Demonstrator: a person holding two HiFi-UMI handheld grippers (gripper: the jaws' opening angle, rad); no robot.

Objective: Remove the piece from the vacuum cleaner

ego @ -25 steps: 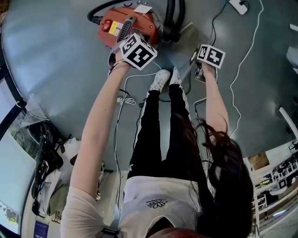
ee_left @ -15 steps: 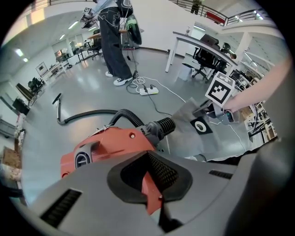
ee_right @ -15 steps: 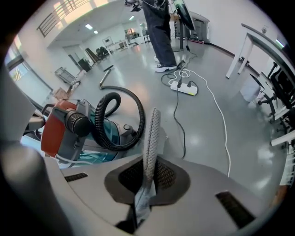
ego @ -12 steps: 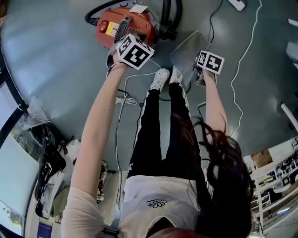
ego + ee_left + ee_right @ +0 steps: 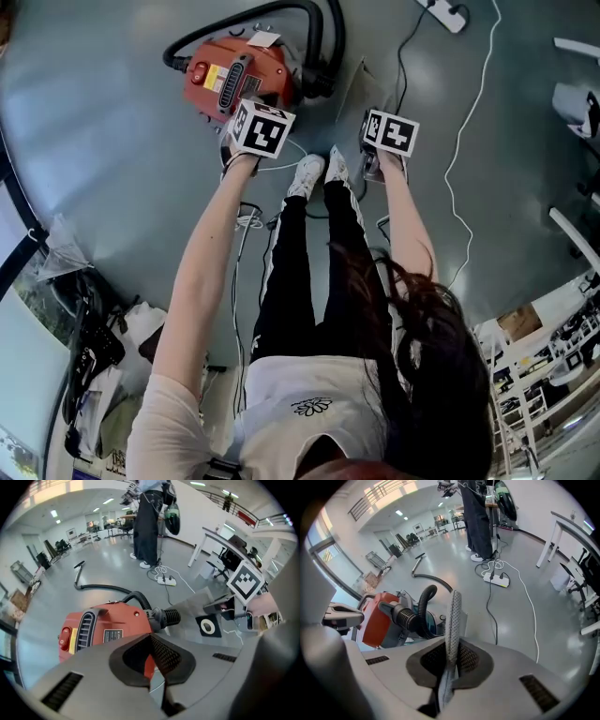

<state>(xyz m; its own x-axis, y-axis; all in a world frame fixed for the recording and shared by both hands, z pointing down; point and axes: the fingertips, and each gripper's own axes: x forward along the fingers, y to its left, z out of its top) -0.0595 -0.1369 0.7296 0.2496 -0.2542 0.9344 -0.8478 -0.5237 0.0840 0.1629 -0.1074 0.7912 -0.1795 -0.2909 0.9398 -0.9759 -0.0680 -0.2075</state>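
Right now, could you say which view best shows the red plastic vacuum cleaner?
The left gripper view: the red plastic vacuum cleaner sits large, nearly whole. The head view shows it small from above; the right gripper view, only one end.

white top (image 5: 314, 398), black white-striped trousers (image 5: 286, 281)

right gripper (image 5: 452, 649): risen | grey piece (image 5: 453, 611): raised, turned from flat to upright | left gripper (image 5: 151, 640): rolled

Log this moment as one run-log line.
stage: gray flat piece clear of vacuum cleaner | right gripper: shut on piece, edge-on | left gripper: jaws together, empty, by vacuum cleaner
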